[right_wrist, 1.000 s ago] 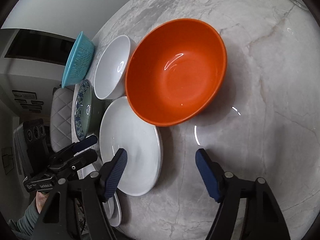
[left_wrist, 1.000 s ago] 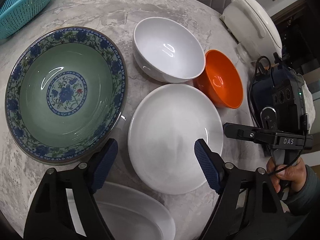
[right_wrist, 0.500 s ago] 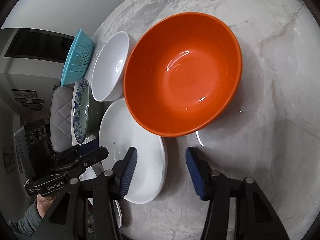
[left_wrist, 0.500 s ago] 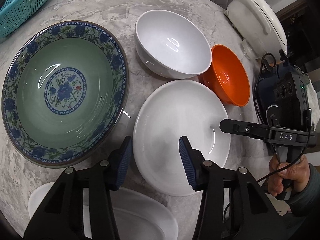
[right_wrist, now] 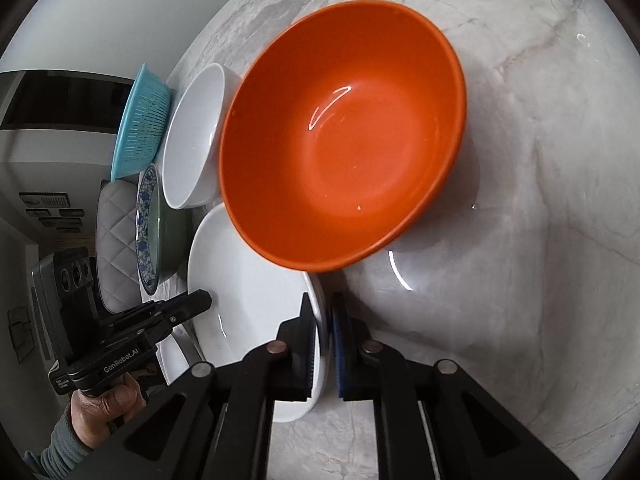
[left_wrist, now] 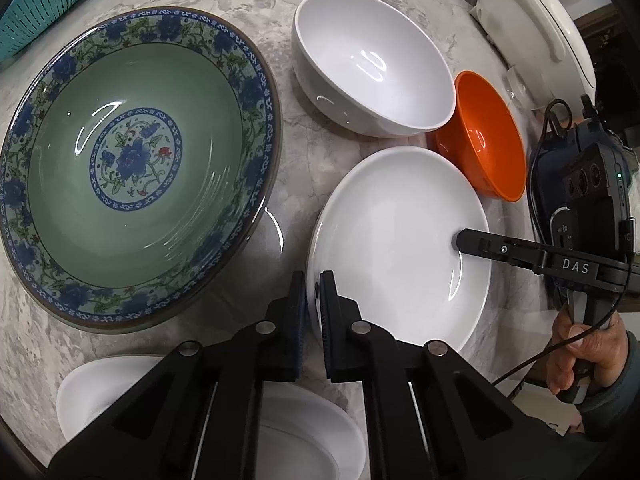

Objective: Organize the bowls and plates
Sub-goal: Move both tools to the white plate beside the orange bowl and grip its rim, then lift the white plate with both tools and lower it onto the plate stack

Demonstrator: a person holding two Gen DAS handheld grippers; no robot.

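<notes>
On a grey marble table (left_wrist: 304, 168), the left gripper (left_wrist: 313, 280) and right gripper (right_wrist: 325, 308) have just closed on opposite rims of the glossy white ceramic plate (left_wrist: 400, 240) near the orange bowl (right_wrist: 344, 148), likely slippery, stiff and breakable.

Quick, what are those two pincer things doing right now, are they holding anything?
Left gripper: just closed, fingers clamped on the near rim of the white plate.
Right gripper: just closed, clamped on the same plate's opposite rim.
</notes>
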